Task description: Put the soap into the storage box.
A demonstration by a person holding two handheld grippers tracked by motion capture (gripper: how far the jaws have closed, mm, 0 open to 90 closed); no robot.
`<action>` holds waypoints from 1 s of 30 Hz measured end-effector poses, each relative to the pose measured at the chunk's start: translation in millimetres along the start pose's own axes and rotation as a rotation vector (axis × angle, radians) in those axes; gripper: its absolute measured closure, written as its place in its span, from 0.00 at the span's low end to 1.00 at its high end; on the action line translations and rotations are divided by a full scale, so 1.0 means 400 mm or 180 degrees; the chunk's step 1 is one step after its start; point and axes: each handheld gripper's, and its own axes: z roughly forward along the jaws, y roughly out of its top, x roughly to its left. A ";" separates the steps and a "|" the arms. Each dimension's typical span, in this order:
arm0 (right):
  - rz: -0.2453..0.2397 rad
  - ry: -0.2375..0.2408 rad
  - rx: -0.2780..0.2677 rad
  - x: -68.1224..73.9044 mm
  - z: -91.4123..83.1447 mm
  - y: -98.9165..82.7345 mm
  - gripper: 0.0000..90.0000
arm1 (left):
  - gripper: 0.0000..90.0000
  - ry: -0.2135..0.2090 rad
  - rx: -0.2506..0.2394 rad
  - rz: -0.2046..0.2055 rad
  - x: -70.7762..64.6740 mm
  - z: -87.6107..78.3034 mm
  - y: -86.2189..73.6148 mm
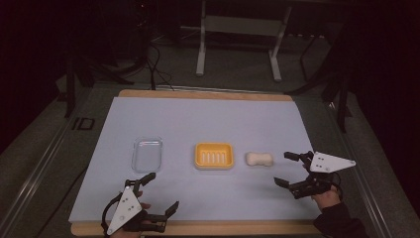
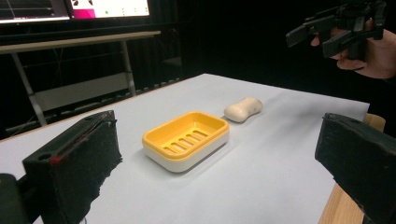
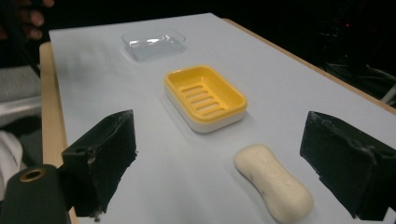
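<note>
Left gripper (image 1: 158,194) jaws spread, near side of yellow soap dish (image 1: 214,155); right gripper (image 1: 288,169) spread, beyond soap bar (image 1: 259,158) lying right of dish; clear lid (image 1: 147,153), apparently empty, left of dish.

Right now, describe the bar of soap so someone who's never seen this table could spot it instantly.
On the pale sheet covering the table, three items sit in a row. The soap is the rightmost, just right of the yellow soap dish. Unlike the dish and the clear lid, it is a solid, cream-white, peanut-shaped lump.
</note>
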 end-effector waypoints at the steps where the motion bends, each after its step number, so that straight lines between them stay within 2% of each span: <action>1: -0.0003 0.0079 0.0040 -0.002 0.000 0.002 0.12 | 0.00 0.0000 -0.0001 -0.0002 0.001 0.000 0.000; 2: -0.0096 0.0071 0.0082 0.000 -0.001 0.005 0.12 | 0.00 0.0000 0.0001 0.0002 0.001 0.001 0.000; 7: -0.0177 0.0240 0.0239 -0.002 0.002 0.020 0.12 | 0.00 -0.0002 0.0014 0.0016 0.000 0.000 0.000; 9: -0.0193 0.0244 0.0265 -0.001 0.003 0.021 0.12 | 0.00 -0.0001 0.0021 0.0021 0.000 0.001 -0.001; 11: -0.0188 0.0324 0.0462 -0.003 0.016 0.026 0.12 | 0.00 -0.0005 0.0016 0.0008 -0.001 0.002 -0.001; 14: -0.0194 0.0346 0.0652 -0.005 0.029 0.028 0.12 | 0.00 -0.0011 0.0006 0.0004 -0.002 0.003 -0.002; 15: -0.0194 0.0346 0.0652 -0.005 0.029 0.028 0.12 | 0.00 -0.0015 0.0004 0.0003 -0.002 0.003 -0.002; 17: -0.0241 0.0401 0.0846 -0.005 0.043 0.030 0.12 | 0.00 -0.0016 0.0020 0.0013 -0.003 0.002 -0.002; 18: -0.0241 0.0401 0.0846 -0.005 0.043 0.030 0.12 | 0.00 -0.0018 0.0026 0.0020 -0.003 0.002 -0.002; 21: -0.0309 0.0468 0.1059 -0.002 0.057 0.035 0.12 | 0.00 -0.0019 0.0030 0.0019 -0.003 0.003 -0.002; 22: -0.0309 0.0468 0.1059 -0.002 0.057 0.035 0.12 | 0.00 -0.0023 0.0033 0.0017 -0.003 0.003 -0.002; 23: -0.0321 0.0525 0.1149 -0.002 0.063 0.039 0.12 | 0.00 -0.0025 0.0034 0.0020 -0.003 0.003 -0.002; 26: -0.0321 0.0599 0.1224 -0.003 0.069 0.042 0.12 | 0.00 -0.0029 0.0024 0.0017 -0.004 0.002 -0.002; 28: -0.0318 0.0712 0.1388 -0.006 0.080 0.040 0.12 | 0.00 -0.0022 0.0023 0.0015 -0.004 0.002 -0.002; 30: -0.0324 0.0730 0.1446 -0.007 0.084 0.038 0.12 | 0.00 -0.0022 0.0022 0.0013 -0.004 0.002 -0.002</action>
